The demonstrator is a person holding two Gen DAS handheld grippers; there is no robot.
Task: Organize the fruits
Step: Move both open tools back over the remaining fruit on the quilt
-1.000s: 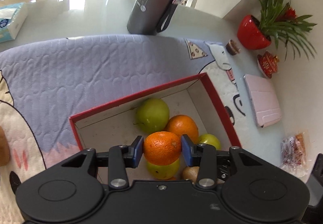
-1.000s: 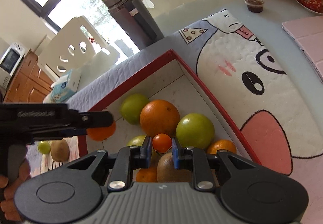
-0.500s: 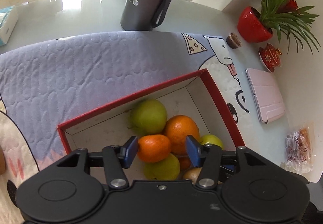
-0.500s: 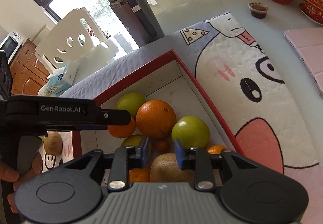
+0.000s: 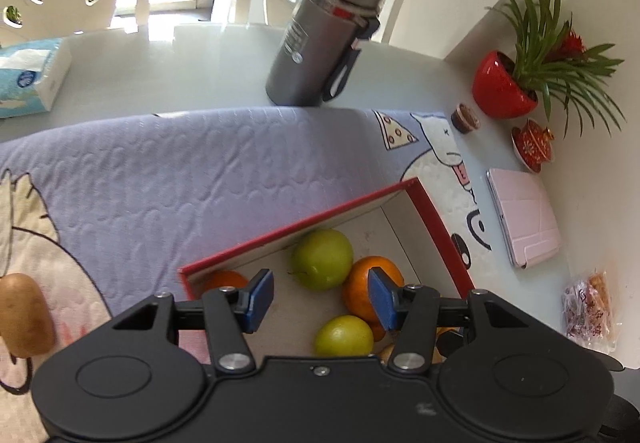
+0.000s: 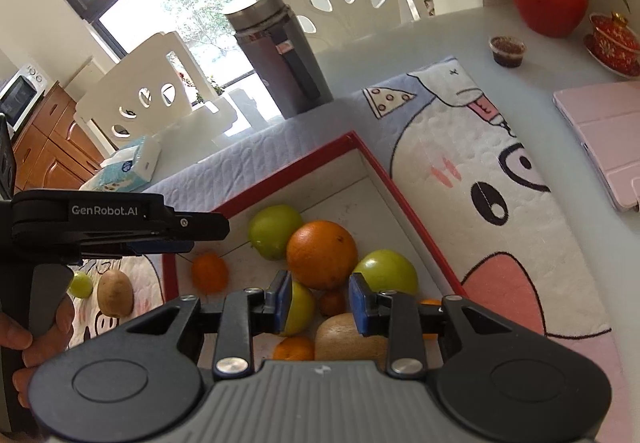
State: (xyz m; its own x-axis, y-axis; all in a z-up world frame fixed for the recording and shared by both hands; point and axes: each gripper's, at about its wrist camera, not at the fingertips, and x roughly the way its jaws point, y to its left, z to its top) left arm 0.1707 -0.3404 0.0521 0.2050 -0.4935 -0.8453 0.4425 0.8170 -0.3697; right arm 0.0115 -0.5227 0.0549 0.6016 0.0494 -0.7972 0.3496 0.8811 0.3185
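A red-rimmed box [image 5: 296, 228] on the quilted mat holds green apples [image 5: 322, 259], a big orange [image 6: 322, 255], a kiwi [image 6: 348, 339] and other fruit. My left gripper [image 5: 320, 300] hangs open above the box floor with nothing between its pads. A small orange [image 5: 222, 281] lies in the box's left corner, below the left gripper [image 6: 200, 229] in the right wrist view. My right gripper [image 6: 321, 302] hovers over the pile and its jaws are opening. A small red-orange fruit [image 6: 332, 301] rests on the pile below the gap, clear of the pads.
Outside the box on the mat lie a brown potato-like fruit [image 6: 115, 293] and a small green one [image 6: 80, 284]. A grey flask [image 5: 320, 43], tissue box [image 5: 28, 77], red plant pot [image 5: 500, 87], pink case [image 5: 524, 217] and snack packet [image 5: 588, 313] stand around. A hand [image 6: 24, 343] holds the left gripper.
The left gripper opened and dropped the small orange into the box corner. The right gripper released the small red-orange fruit onto the pile. Both grippers rose a little.
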